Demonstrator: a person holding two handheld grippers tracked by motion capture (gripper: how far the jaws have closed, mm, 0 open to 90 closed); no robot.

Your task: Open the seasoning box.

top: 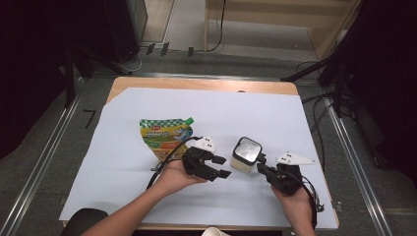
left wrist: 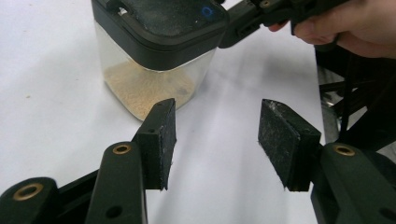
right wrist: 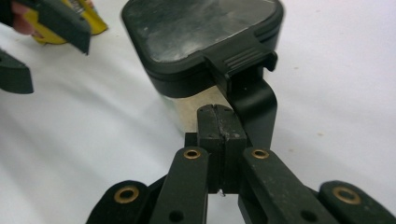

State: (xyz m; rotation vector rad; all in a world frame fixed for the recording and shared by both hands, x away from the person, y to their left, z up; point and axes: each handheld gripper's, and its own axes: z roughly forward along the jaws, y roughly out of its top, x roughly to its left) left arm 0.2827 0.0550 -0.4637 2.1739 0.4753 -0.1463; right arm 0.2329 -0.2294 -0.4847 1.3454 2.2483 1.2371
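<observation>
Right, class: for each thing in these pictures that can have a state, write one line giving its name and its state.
Clear container: upright on the white sheet, black lid closed, a little brownish powder at the bottom.
Sauce pouch: lying flat, green cap on.
Left hand-held gripper: open, holding nothing.
Right hand-held gripper: shut, at the container's lid tab.

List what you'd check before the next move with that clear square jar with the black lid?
1. Clear square jar with black lid upright on the white sheet: ok.
2. Lid seated: ok.
3. Left gripper open, nothing between its pads: ok.
4. Right gripper shut, at the lid's front tab: ok; whether it grips anything: cannot tell.
5. Green and yellow spouted pouch lying apart from jar: ok.
</observation>
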